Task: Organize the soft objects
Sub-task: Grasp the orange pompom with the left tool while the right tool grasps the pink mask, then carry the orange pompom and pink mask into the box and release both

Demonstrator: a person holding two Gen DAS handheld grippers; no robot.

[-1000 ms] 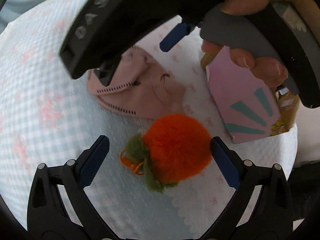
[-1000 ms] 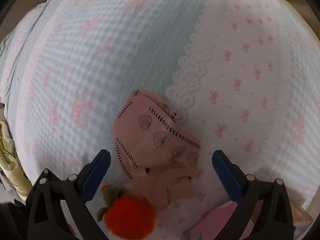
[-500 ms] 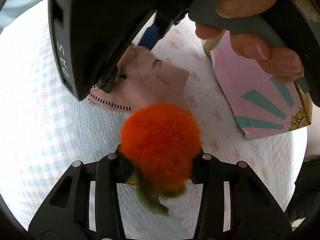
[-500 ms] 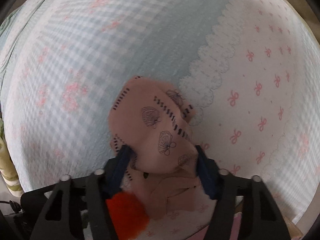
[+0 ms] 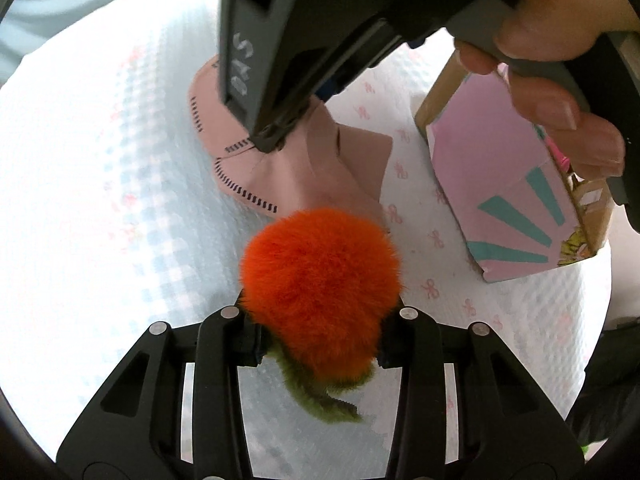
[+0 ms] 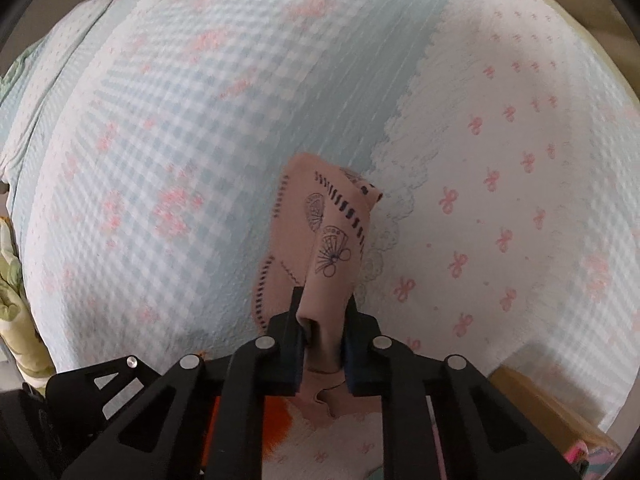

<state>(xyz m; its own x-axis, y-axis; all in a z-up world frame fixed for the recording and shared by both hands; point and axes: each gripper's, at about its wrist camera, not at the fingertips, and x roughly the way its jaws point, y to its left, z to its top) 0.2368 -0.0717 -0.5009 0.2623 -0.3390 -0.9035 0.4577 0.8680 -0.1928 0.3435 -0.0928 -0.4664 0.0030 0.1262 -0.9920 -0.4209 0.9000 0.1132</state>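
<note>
A fluffy orange pompom (image 5: 320,280) with green leaves sits between the fingers of my left gripper (image 5: 320,328). The jaws are closing and the pads press into its fur. A pink cloth (image 6: 324,248) printed with dark shells and dashes is pinched into a ridge by my right gripper (image 6: 322,332), which is shut on it and points straight down. In the left wrist view the right gripper (image 5: 268,140) pulls the pink cloth (image 5: 320,172) up into a peak while the rest lies on the bed. A sliver of the pompom (image 6: 276,420) shows under the right fingers.
A pink cardboard box (image 5: 500,184) with teal rays stands at the right, close to the person's hand (image 5: 560,112). The checked blue-and-white bed cover (image 6: 160,120) with pink bows spreads all around. A pale green cloth (image 6: 16,300) lies off the left edge.
Both grippers went from wide open to closed: the left onto the orange pompom, the right onto the pink cloth, which now rises in a bunched ridge.
</note>
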